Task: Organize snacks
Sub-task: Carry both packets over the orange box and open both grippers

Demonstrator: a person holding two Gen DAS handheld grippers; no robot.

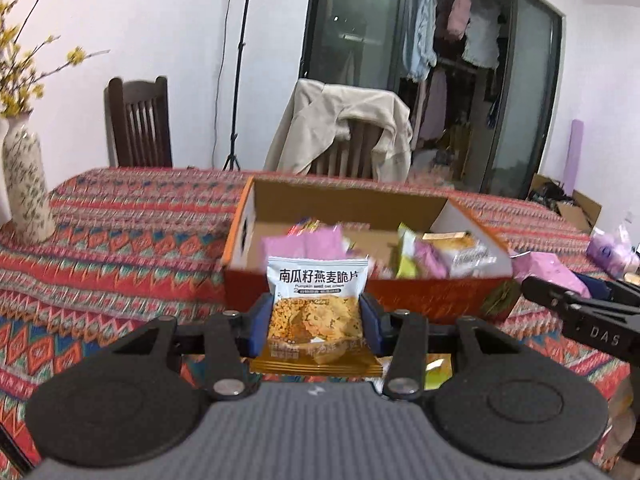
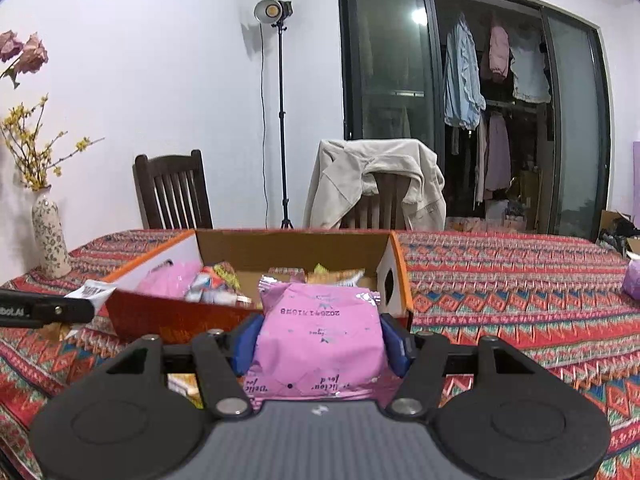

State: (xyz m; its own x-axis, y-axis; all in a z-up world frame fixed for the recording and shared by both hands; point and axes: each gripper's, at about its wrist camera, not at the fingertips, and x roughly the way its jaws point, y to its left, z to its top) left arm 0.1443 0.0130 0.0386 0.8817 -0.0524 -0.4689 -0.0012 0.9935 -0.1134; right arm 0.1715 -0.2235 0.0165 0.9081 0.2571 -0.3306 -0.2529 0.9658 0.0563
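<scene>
The white-and-orange oat crisp packet (image 1: 316,312) is clamped by the left gripper (image 1: 316,326), the soft pink foil pouch (image 2: 320,344) by the right gripper (image 2: 320,346); both seem light, crushable.

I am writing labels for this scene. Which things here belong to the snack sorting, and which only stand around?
Belong to the job:
- oat crisp packet, held in left gripper
- pink packet, held in right gripper
- cardboard box with snacks inside

Just standing around:
- vase
- beige jacket on a chair
- light stand
</scene>
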